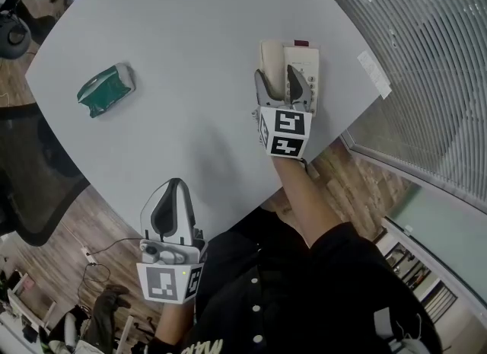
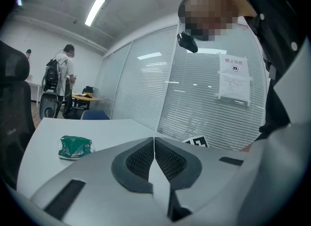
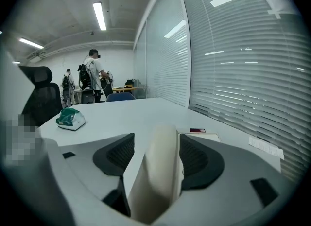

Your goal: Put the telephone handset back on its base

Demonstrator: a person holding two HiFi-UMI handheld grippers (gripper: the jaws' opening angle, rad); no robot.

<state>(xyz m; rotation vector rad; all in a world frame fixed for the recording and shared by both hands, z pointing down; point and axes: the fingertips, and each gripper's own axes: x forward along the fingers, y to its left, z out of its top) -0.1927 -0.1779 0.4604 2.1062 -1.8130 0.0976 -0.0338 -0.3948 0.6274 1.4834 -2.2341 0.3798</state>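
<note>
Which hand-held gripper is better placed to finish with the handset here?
Right. The right hand-held gripper straddles the handset on the base, jaws open, so it probably need only back away. The left hand-held gripper is shut, at the table's near edge.

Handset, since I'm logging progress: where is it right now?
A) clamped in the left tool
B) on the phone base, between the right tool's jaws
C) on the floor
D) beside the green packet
B: the handset lies on the base, with the right tool astride it, jaws apart.
</note>
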